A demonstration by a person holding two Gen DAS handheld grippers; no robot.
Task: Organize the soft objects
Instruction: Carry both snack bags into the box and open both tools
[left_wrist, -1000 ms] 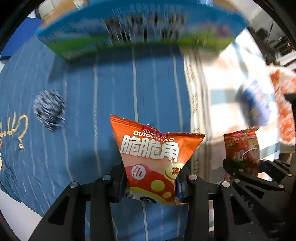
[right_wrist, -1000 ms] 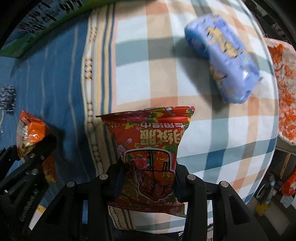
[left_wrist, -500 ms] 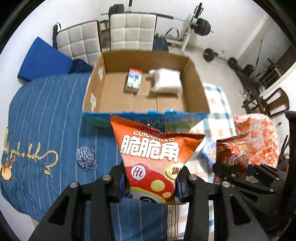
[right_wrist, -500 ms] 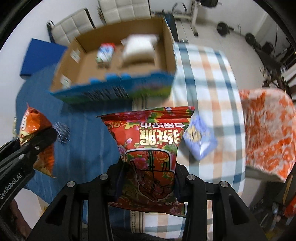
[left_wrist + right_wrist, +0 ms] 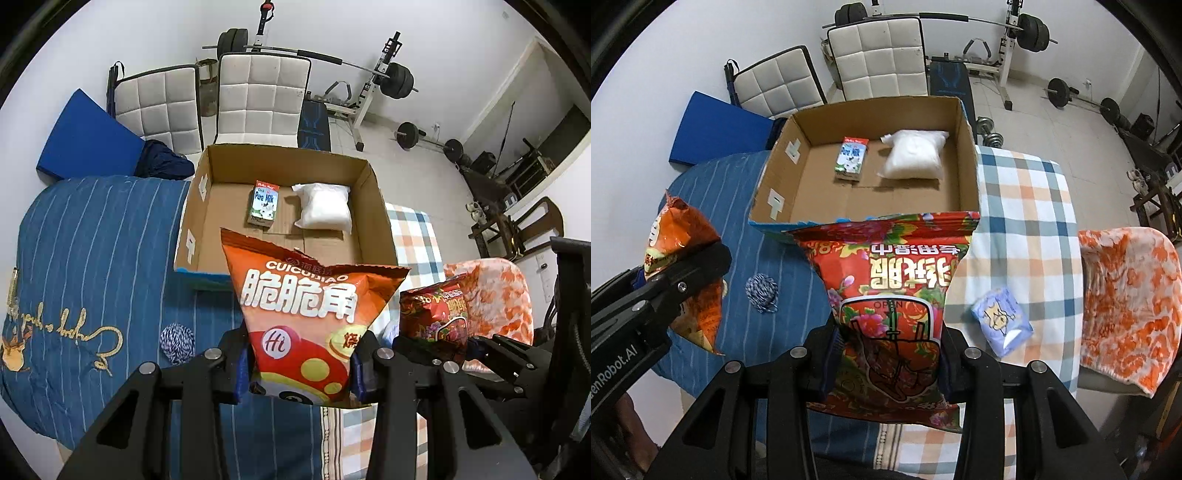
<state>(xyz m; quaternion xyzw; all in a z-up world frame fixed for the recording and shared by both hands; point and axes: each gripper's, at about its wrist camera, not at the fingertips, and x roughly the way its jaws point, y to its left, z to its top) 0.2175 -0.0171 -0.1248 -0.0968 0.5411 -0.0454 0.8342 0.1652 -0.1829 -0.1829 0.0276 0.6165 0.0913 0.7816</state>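
Note:
My left gripper [image 5: 300, 363] is shut on an orange snack bag [image 5: 306, 314] and holds it in the air in front of an open cardboard box [image 5: 192, 221]. My right gripper [image 5: 886, 363] is shut on a red flowered snack bag [image 5: 886, 291], also in front of the box [image 5: 967, 173]. In the box lie a milk carton [image 5: 851, 158] and a white pouch [image 5: 912, 153]. A blue-white yarn ball [image 5: 761, 291] lies on the blue cloth and a light purple packet [image 5: 1001, 321] on the checked cloth.
The box stands on a table covered by a blue striped cloth [image 5: 92, 258] and a checked cloth [image 5: 1027, 206]. An orange patterned blanket [image 5: 1126, 295] lies at the right. Two white padded chairs [image 5: 262, 99] and gym weights [image 5: 400, 79] stand behind.
Both grippers have risen and pulled back with their bags. The view went from close over the cloth to high above the table, with the box's inside now visible.

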